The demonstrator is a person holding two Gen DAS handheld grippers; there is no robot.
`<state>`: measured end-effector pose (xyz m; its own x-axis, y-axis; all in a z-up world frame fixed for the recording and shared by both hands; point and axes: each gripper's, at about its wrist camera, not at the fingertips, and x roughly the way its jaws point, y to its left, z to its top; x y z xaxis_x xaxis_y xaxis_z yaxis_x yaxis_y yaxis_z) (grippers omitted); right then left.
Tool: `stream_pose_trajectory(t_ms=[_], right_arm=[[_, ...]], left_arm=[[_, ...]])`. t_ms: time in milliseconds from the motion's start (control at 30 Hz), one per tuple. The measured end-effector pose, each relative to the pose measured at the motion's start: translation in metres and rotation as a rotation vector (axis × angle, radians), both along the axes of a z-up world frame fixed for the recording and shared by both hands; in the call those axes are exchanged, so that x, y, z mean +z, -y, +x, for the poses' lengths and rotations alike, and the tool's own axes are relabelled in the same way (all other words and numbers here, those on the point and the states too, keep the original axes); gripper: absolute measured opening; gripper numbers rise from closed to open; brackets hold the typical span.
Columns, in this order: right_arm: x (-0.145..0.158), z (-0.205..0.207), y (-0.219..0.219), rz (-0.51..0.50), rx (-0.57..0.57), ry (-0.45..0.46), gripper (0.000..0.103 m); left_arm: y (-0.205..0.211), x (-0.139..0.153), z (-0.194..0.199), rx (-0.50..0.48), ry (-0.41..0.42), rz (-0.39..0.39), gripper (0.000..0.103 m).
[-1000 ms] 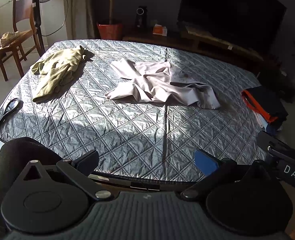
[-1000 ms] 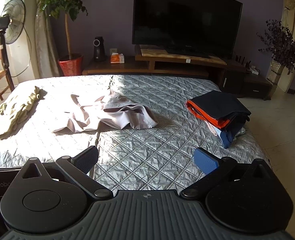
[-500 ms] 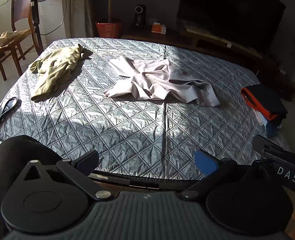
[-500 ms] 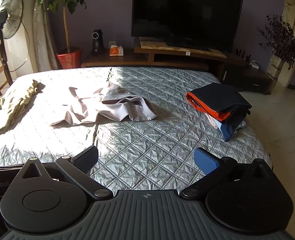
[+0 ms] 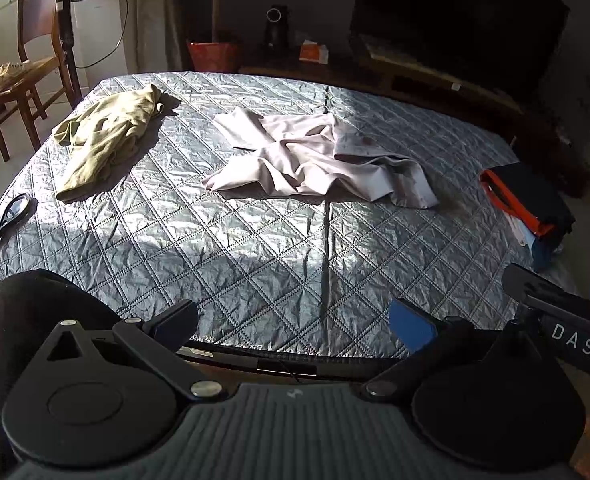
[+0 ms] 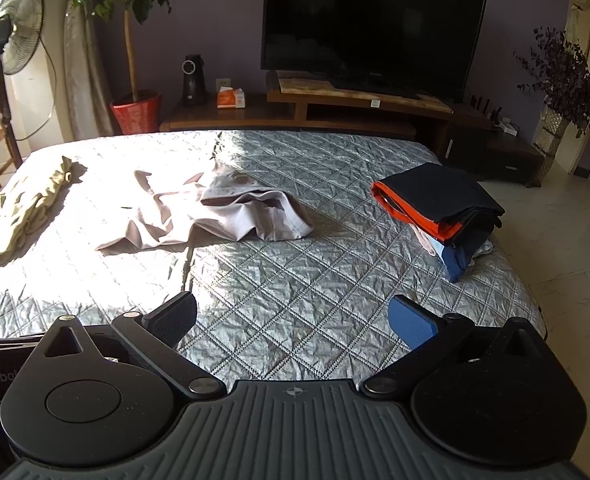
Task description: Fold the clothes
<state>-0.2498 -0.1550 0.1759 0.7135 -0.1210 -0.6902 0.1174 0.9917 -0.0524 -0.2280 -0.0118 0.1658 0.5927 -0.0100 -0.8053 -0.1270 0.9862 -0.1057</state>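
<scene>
Left gripper (image 5: 293, 326) spread wide, nothing between the fingers, held over the near edge of the bed (image 5: 255, 248). Right gripper (image 6: 293, 318) also spread wide and holding nothing, over the near edge of the same bed; part of it shows at the right edge of the left wrist view.

Grey garment (image 5: 319, 160) lies crumpled and unfolded near the middle of the bed, well apart from both grippers, half in sunlight, half in shadow. Olive garment (image 5: 107, 136) lies bunched near the far left corner, apart from the grey one. Stack of folded clothes (image 6: 443, 208) sits at the right side of the bed, dark piece on top, orange layer under it, blue at the bottom.

Bed has a grey quilted cover. Black strap (image 5: 13, 210) hangs at its left edge. Behind the bed: TV (image 6: 371, 28) on a wooden stand (image 6: 335, 110), potted plant in a red pot (image 6: 137, 112), orange tissue box (image 6: 231, 99). Standing fan (image 6: 15, 40) and wooden chair (image 5: 19, 76) at far left.
</scene>
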Motion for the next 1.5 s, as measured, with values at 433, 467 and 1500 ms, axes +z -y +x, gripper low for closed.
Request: stream_pose_trajectory(t_ms=[433, 467, 1500], right_arm=[[-0.007, 0.013, -0.003, 0.003, 0.003, -0.014, 0.102], [-0.007, 0.015, -0.003, 0.003, 0.005, -0.014, 0.102], [-0.055, 0.231, -0.002, -0.240, 0.384, 0.147, 0.056]], left_arm=[[-0.003, -0.009, 0.011, 0.001, -0.016, -0.001, 0.102], [-0.004, -0.010, 0.012, 0.001, -0.017, 0.001, 0.102], [-0.079, -0.036, 0.198, 0.044, 0.024, 0.110, 0.102]])
